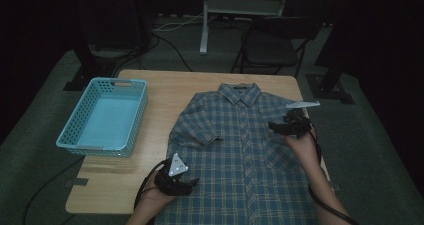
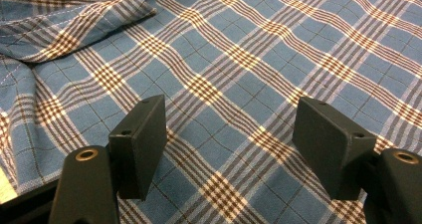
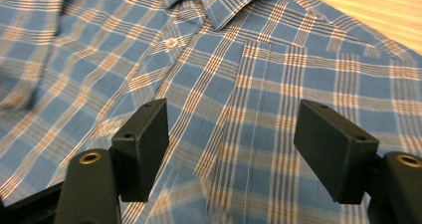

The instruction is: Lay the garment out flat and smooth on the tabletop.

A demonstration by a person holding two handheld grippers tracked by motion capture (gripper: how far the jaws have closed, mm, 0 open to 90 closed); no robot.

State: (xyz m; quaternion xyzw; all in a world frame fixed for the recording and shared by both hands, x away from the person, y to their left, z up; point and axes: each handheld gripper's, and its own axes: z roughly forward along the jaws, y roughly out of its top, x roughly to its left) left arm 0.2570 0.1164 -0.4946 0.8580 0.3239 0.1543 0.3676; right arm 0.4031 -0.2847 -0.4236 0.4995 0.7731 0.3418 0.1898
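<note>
Currently logged: your left gripper point(image 2: 230, 149) sat wide open over the plaid shirt point(image 1: 245, 150). Your right gripper point(image 3: 231, 152) was open too, above the chest pocket point(image 3: 298, 84). Blue basket point(image 1: 102, 116) stood well apart.

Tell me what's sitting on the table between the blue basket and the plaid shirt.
Nothing: in the high view, only bare wooden table separates the blue basket from the plaid shirt.
</note>
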